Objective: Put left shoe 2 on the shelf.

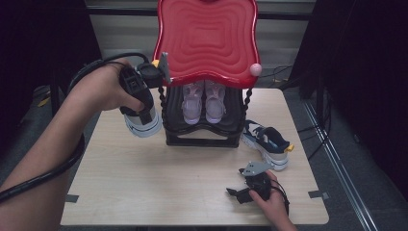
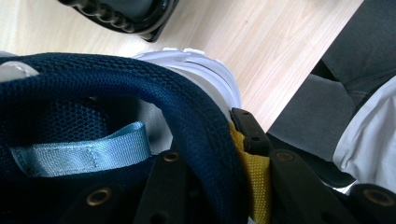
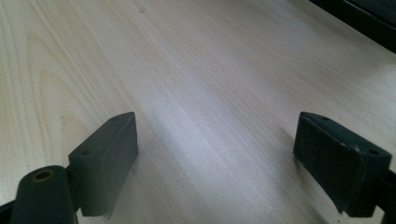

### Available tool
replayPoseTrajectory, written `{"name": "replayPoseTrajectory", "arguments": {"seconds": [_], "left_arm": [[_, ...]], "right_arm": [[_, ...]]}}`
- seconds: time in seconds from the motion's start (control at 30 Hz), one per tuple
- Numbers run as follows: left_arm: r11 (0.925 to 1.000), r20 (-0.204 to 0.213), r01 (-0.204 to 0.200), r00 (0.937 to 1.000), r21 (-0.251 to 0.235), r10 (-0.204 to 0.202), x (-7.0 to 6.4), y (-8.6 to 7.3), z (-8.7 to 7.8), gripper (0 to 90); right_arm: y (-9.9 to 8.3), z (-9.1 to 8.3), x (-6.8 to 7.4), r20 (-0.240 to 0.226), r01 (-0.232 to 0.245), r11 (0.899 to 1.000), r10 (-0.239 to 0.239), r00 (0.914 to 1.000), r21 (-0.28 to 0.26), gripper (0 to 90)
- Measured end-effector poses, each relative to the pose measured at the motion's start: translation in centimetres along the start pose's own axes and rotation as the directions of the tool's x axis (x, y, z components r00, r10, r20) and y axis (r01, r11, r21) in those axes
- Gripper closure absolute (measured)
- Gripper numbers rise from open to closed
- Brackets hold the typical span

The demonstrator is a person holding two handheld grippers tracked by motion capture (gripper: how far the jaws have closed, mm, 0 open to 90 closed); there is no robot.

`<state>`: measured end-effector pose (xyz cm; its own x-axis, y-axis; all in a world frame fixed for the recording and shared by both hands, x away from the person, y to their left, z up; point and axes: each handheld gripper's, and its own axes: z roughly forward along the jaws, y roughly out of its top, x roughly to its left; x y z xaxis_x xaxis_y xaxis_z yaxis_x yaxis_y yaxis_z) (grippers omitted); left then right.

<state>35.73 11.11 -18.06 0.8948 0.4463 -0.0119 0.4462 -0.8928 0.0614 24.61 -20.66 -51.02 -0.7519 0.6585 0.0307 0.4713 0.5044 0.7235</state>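
Note:
My left gripper (image 1: 139, 111) hangs just left of the shoe rack, above the table. It is shut on the heel collar of a navy and white sneaker (image 1: 143, 124). In the left gripper view one jaw is inside the navy mesh collar (image 2: 177, 93) and the other presses the yellow heel tab (image 2: 254, 182) from outside. The matching sneaker (image 1: 267, 142) lies on the table to the right of the rack. My right gripper (image 1: 234, 181) rests low at the front right of the table, open. Bare wood (image 3: 210, 70) lies between its pads (image 3: 109, 154).
The rack has a wavy red top shelf (image 1: 207, 33) and a black lower shelf (image 1: 202, 137) holding a pair of lilac shoes (image 1: 204, 101). A pink ball (image 1: 255, 69) sits on the red shelf's right corner. The wooden table (image 1: 159, 183) is open in front of the rack.

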Motion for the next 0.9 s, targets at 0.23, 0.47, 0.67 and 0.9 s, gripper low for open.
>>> {"name": "replayPoseTrajectory", "arguments": {"seconds": [0.23,0.47,0.67,0.9], "left_arm": [[0.9998,-0.029,-0.019,0.9994,0.01,0.019,-0.2,0.7,-1.8,76.4],[0.999,-0.07,-0.044,0.9966,-0.011,0.043,-1.1,1.7,-4.2,76.4],[0.9977,-0.11,-0.067,0.9918,-0.015,0.065,-2.1,2.7,-5.7,76.4],[0.9956,-0.153,-0.094,0.9838,-0.003,0.092,-2.6,3.7,-6.8,76.4]], "right_arm": [[0.0,0.0,0.0,0.0,0.0,1.0,0.0,1.0,0.0,13.5],[0.0,0.0,0.0,0.0,0.0,1.0,0.0,1.0,-0.002,13.5],[0.0,0.0,0.0,0.0,0.0,1.0,0.0,1.0,-0.002,13.5],[0.0,0.0,0.0,0.0,0.0,1.0,0.0,1.0,-0.002,13.5]]}}
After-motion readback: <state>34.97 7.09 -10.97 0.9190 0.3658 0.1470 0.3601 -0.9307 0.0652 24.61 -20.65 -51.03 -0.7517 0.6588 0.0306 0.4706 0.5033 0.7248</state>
